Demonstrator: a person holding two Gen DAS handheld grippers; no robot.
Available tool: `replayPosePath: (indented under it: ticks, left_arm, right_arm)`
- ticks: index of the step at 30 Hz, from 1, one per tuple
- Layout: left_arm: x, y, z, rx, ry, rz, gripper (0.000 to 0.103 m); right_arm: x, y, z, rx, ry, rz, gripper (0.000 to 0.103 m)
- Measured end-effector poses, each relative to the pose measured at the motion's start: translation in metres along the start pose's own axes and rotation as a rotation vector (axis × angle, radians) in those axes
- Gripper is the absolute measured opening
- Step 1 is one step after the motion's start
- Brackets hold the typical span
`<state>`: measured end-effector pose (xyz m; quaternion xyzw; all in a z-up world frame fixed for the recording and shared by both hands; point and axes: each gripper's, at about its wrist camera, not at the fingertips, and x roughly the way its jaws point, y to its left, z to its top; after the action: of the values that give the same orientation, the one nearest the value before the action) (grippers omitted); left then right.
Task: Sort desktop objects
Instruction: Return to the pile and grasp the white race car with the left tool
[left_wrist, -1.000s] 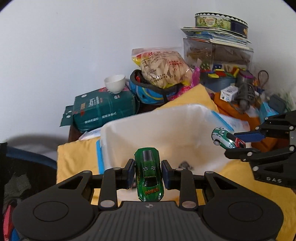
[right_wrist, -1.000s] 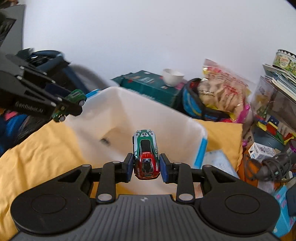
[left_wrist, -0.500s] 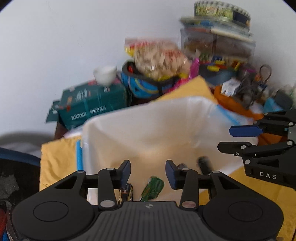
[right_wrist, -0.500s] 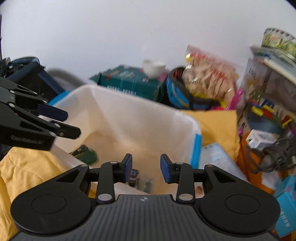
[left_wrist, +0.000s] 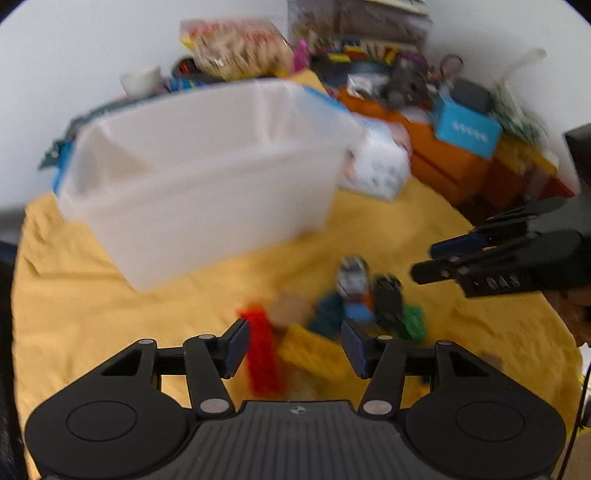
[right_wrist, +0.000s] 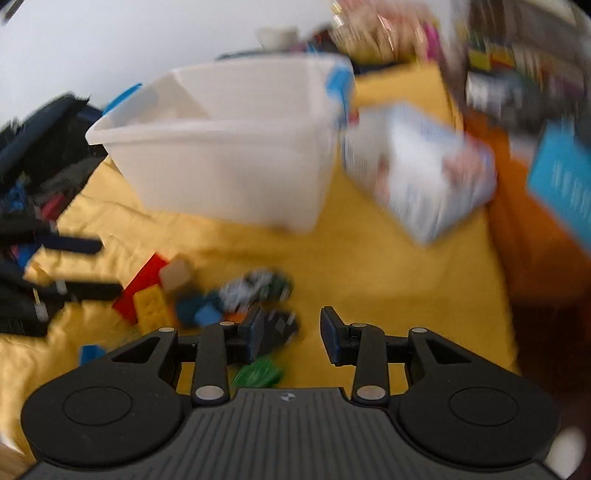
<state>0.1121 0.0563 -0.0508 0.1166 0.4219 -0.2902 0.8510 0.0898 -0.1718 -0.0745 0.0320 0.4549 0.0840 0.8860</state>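
Both views are blurred by motion. A white plastic bin (left_wrist: 207, 177) (right_wrist: 229, 162) stands on the yellow cloth (left_wrist: 110, 295). A pile of small toys lies in front of it: a red brick (left_wrist: 262, 354) (right_wrist: 142, 282), a yellow brick (left_wrist: 310, 350) (right_wrist: 153, 310), toy cars (left_wrist: 354, 277) (right_wrist: 255, 288) and a green piece (left_wrist: 413, 321) (right_wrist: 258, 373). My left gripper (left_wrist: 293, 347) is open and empty, low over the red and yellow bricks. My right gripper (right_wrist: 291, 338) is open and empty over the right side of the pile; it also shows in the left wrist view (left_wrist: 436, 262).
A white patterned box (right_wrist: 417, 173) (left_wrist: 373, 170) lies right of the bin. Orange boxes (left_wrist: 443, 158) and a blue box (left_wrist: 467, 129) line the right edge. A snack bag (left_wrist: 236, 48), a cup (left_wrist: 142, 79) and stacked clutter stand behind against the wall.
Both grippers let their toy cars go into the bin and opened. They have since swung back and down from over the bin to the toy pile in front of it.
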Motion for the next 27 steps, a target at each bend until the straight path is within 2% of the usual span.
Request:
replayPosePath:
  ticks: [5, 10, 13, 15, 18, 23, 27]
  left_arm:
    - [0.000, -0.014, -0.017, -0.005, 0.028, 0.004, 0.058]
    - [-0.008, -0.012, -0.023, -0.037, 0.020, 0.037, 0.058]
    - [-0.009, -0.010, -0.021, -0.049, 0.018, 0.053, 0.058]
    - [-0.010, -0.009, -0.018, -0.047, 0.013, 0.056, 0.058]
    - [-0.005, -0.010, -0.006, -0.040, 0.001, 0.046, 0.058]
    - [0.011, -0.018, 0.018, -0.006, -0.014, 0.005, 0.058]
    - [0.038, -0.027, 0.040, 0.033, 0.010, -0.052, 0.058]
  right_arm:
    - [0.021, -0.006, -0.011, 0.125, 0.073, 0.056, 0.038]
    - [0.043, -0.001, -0.008, 0.158, 0.114, 0.096, 0.038]
    - [0.046, -0.003, -0.004, 0.212, 0.112, 0.120, 0.031]
    - [0.041, 0.004, 0.001, 0.148, 0.092, 0.095, 0.025]
    - [0.024, 0.015, 0.005, -0.008, 0.052, 0.027, 0.023]
    - [0.005, 0.019, -0.004, -0.287, -0.011, -0.192, 0.021]
    - [0.024, 0.017, -0.019, -0.471, 0.009, -0.350, 0.021]
